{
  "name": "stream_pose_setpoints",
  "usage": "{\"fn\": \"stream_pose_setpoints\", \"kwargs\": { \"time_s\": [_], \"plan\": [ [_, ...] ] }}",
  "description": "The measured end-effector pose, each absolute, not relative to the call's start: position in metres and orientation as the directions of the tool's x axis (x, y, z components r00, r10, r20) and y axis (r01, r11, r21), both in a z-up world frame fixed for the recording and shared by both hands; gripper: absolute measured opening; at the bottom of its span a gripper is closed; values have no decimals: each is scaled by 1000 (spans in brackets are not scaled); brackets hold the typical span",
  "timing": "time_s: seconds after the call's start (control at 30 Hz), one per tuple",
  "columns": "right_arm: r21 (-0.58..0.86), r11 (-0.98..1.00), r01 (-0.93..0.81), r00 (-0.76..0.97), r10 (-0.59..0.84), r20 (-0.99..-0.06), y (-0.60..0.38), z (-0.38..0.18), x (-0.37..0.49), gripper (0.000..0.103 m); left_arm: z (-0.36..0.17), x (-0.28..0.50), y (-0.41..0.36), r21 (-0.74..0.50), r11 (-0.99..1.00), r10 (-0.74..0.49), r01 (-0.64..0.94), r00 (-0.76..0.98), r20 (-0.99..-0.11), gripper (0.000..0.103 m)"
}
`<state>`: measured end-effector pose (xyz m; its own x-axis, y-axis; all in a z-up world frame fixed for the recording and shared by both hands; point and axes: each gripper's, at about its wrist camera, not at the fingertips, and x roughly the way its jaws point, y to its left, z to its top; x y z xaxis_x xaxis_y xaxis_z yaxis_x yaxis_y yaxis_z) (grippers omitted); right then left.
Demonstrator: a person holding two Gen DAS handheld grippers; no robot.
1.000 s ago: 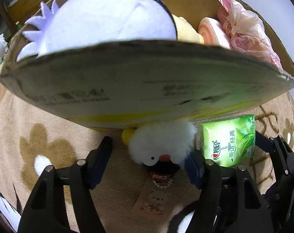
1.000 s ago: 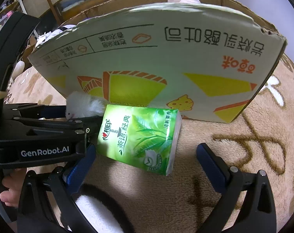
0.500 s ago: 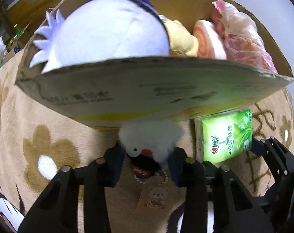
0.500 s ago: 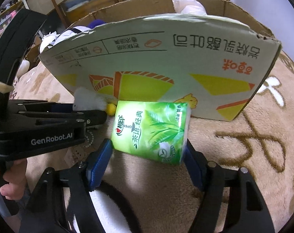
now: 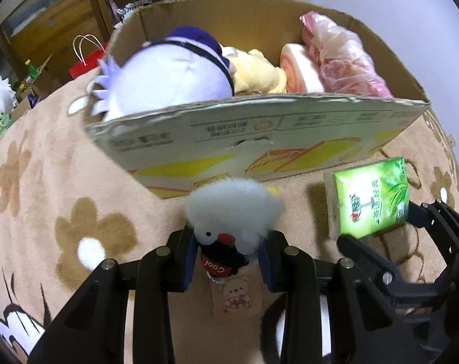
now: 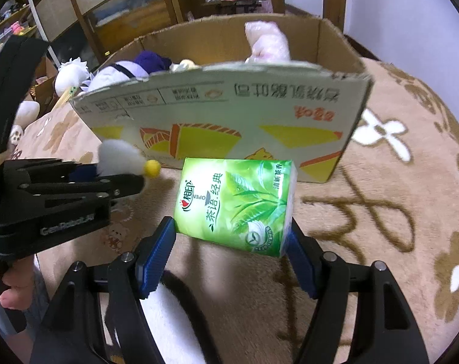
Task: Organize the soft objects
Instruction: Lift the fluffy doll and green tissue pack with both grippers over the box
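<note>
Rug (image 5: pixel 47 182): we see a tan pile with brown flower shapes under everything; the right wrist view adds white flowers (image 6: pixel 381 133) to the right of the box.
Cardboard box (image 5: pixel 259 127): open-topped, standing on the rug beyond both grippers, its printed front wall facing us.
Box contents, left wrist view: a large white plush with a purple cap (image 5: pixel 168 72), a yellow plush (image 5: pixel 256 69), a pink-and-white roll (image 5: pixel 302 69) and a pink plastic bag (image 5: pixel 341 54), side by side.
Box contents, right wrist view: we see only the tops of the purple cap, a pale scrap and the plastic bag above the front wall; the roll is hidden.
Tissue pack (image 6: pixel 235 203): green, with leaf print, tilted, in front of the box and clear of the rug.
Right gripper (image 6: pixel 232 242): blue pads pressed on both sides of the tissue pack; its jaws have just closed in on it. In the left wrist view we see only its black arm beside the pack.
Small white fluffy toy (image 5: pixel 232 212): in front of the box wall, lifted off the rug, with a paper tag (image 5: pixel 235 297) hanging below.
Left gripper (image 5: pixel 227 261): fingers clamped on the small white fluffy toy.
Yellow ball (image 6: pixel 152 168): on the toy's far end, plain only from the right wrist view.
Person's hand (image 6: pixel 8 291): at the lower left edge, right wrist view only.
</note>
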<state>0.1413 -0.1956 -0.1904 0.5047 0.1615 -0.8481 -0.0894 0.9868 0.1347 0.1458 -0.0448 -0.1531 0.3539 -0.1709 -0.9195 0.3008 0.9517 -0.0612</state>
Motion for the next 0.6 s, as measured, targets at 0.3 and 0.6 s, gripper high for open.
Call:
{"fn": "stream_pose_setpoints", "kwargs": {
  "time_s": [0.3, 0.6],
  "plan": [
    [132, 991, -16, 592, 115, -797, -201, -156, 115, 75, -103, 108, -27, -6, 961, -150, 277, 501, -853, 33],
    [129, 992, 9, 730, 81, -678, -220, -93, 93, 75, -22, 81, -21, 59, 965, -153, 257, 728, -669, 33]
  ]
}}
